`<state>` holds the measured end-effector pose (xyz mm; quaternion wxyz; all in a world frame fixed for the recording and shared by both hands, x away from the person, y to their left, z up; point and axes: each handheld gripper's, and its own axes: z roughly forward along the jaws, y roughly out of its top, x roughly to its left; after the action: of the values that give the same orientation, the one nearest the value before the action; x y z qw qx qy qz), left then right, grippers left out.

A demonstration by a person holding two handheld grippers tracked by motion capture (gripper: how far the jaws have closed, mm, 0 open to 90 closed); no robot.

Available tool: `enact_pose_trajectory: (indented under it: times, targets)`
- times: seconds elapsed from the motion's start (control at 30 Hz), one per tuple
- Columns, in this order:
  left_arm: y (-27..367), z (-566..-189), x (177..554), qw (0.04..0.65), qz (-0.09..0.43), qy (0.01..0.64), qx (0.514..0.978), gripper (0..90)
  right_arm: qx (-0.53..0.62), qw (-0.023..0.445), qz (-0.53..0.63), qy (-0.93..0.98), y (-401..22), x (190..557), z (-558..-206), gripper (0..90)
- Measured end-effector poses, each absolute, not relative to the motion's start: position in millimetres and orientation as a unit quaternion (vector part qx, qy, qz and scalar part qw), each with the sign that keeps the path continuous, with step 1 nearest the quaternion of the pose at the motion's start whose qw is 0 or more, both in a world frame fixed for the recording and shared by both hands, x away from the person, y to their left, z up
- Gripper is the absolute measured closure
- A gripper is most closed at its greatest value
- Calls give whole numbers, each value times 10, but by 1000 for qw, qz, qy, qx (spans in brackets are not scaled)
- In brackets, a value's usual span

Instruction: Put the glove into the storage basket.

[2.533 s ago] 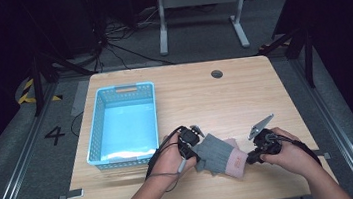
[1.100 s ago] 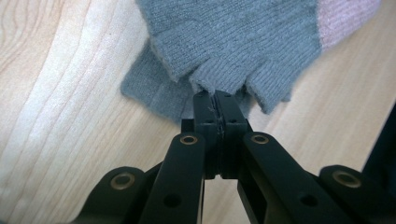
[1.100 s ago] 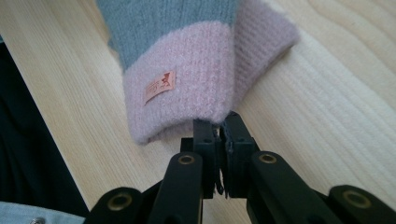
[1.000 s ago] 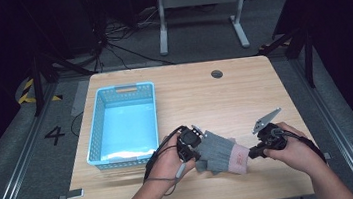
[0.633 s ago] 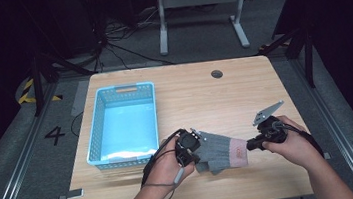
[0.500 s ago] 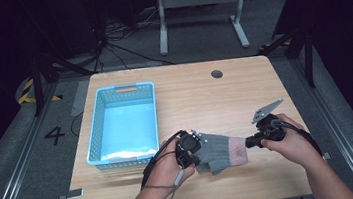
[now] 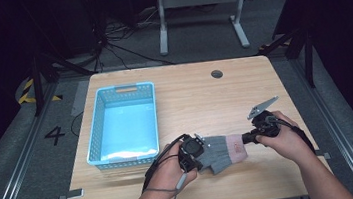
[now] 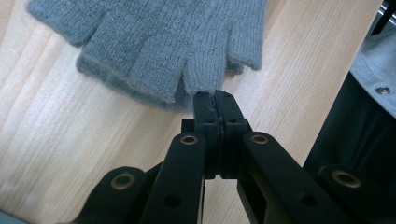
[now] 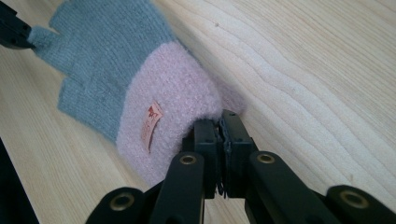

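A small orange tag [image 9: 151,121] is sewn on the glove's pink cuff; its print is too small to read. A "4" [image 7: 55,135] marks the floor left of the table [image 7: 199,92]. The grey glove [image 7: 220,151] lies stretched between 2 grippers — the left gripper [image 8: 215,99] pinches a fingertip, the right gripper [image 9: 223,122] clamps the cuff — right of the blue basket [image 7: 97,138].

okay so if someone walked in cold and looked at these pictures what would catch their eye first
Most likely the grey glove with its pink cuff, stretched flat near the front edge of the wooden table between two hand-held grippers. The left gripper is shut on a fingertip of the glove, and the right gripper is shut on the cuff's edge. After that, the bright blue basket on the table's left side stands out.
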<state>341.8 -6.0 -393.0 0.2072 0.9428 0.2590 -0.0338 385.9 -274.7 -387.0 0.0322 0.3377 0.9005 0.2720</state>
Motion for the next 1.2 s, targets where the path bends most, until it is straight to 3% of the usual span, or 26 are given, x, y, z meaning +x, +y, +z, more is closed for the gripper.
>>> enact_pose_trajectory:
  times: [0.8, 1.2]
  targets:
    - [-93, -4276, 3614, 165, -55, 283, 943, 897, 359, 16, 244, 901, -2688, 3975, -4138, 876]
    - [-100, -4188, 3555, 171, -48, 275, 945, 898, 355, 26, 253, 900, -2685, 3933, -4083, 877]
